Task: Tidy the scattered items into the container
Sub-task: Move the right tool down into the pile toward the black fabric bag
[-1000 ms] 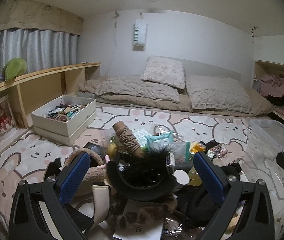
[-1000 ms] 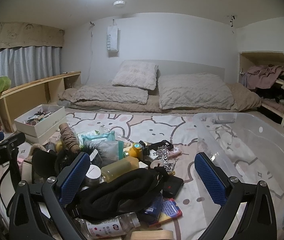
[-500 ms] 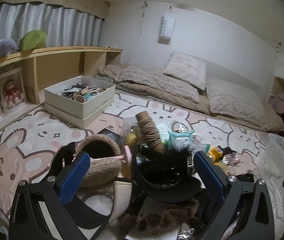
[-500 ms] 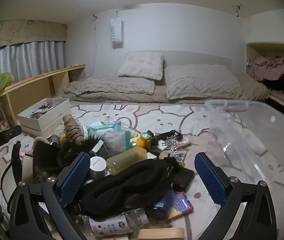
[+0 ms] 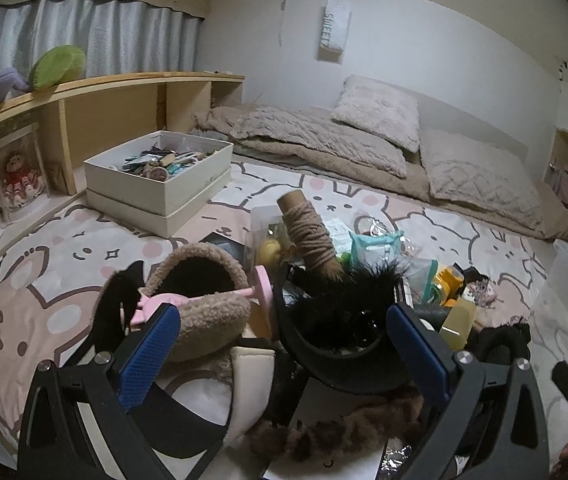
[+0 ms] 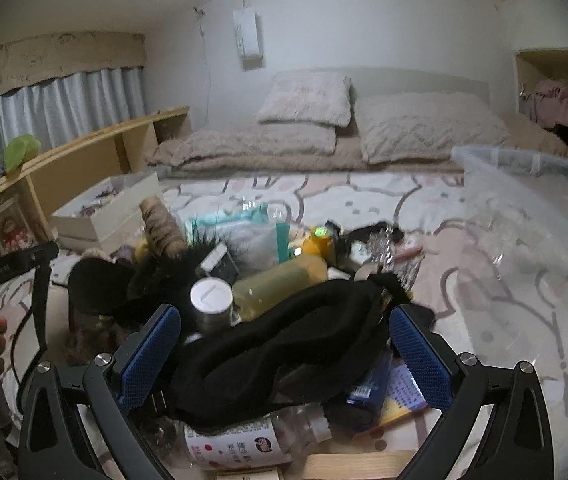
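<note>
- Blue-padded, my left gripper (image 5: pixel 282 354) gapes wide with nothing in it, over a black feathered headpiece (image 5: pixel 339 320) and a brown fuzzy bag (image 5: pixel 204 304).
- My right gripper (image 6: pixel 284 354) is spread just as wide and holds nothing; a black cloth (image 6: pixel 284 336) lies between its fingers.
- Scattered items sit heaped on the bear-print blanket (image 6: pixel 363 192): a twine spool (image 5: pixel 311 240), a yellow bottle (image 6: pixel 280 284).
- To the heap's right stands the clear plastic container (image 6: pixel 523 216).

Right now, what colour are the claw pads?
Blue, textured pads; clearest in the right wrist view.

White walls, grey curtains (image 5: pixel 96 36), wooden shelf (image 5: pixel 96 84) — beige pillows (image 5: pixel 375 110) behind.
</note>
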Tool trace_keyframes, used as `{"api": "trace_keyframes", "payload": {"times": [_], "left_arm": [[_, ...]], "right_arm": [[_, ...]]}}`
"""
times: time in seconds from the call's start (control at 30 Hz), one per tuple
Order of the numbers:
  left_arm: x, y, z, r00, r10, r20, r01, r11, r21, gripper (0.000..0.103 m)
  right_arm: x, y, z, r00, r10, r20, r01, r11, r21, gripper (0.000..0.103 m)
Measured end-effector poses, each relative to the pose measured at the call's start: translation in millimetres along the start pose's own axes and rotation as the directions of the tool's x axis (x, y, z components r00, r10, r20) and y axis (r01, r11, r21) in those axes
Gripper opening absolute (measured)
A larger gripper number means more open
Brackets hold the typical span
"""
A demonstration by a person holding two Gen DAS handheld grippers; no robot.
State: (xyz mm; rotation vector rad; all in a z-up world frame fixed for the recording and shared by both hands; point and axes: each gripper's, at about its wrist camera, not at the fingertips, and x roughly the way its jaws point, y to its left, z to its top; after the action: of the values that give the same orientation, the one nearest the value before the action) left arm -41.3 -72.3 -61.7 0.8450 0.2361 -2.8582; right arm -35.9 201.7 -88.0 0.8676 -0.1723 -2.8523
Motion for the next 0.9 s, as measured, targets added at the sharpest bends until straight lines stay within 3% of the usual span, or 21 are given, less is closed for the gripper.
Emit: {"api": "trace_keyframes", "payload": {"times": [0.37,0.47,0.6,0.9], "left_arm": [[7,-19,-14,0.999,-0.037,0.01,0.036,0.997,0.064,0.103],[9,-28,-20,0.999,-0.038,0.009,0.036,0.994,0.102,0.103],[10,-37,-29,0.999,-0.034,0.01,0.033,0.989,0.145,0.103],[6,-36,-45,0.999,-0.021,0.039,0.015,0.989,0.15,0.103]], "right_arm": [[39,-24,-23,0.985,0.097,-0.145,-0.069,0.98,0.187,0.103],[46,-30,-26,0.97,0.168,-0.174,-0.121,0.96,0.252,0.103],[48,-38,-28,0.965,0.214,-0.153,-0.159,0.937,0.31,0.103],[47,-66,-29,0.921,0.38,-0.085,-0.285,0.806,0.518,0.103]]}}
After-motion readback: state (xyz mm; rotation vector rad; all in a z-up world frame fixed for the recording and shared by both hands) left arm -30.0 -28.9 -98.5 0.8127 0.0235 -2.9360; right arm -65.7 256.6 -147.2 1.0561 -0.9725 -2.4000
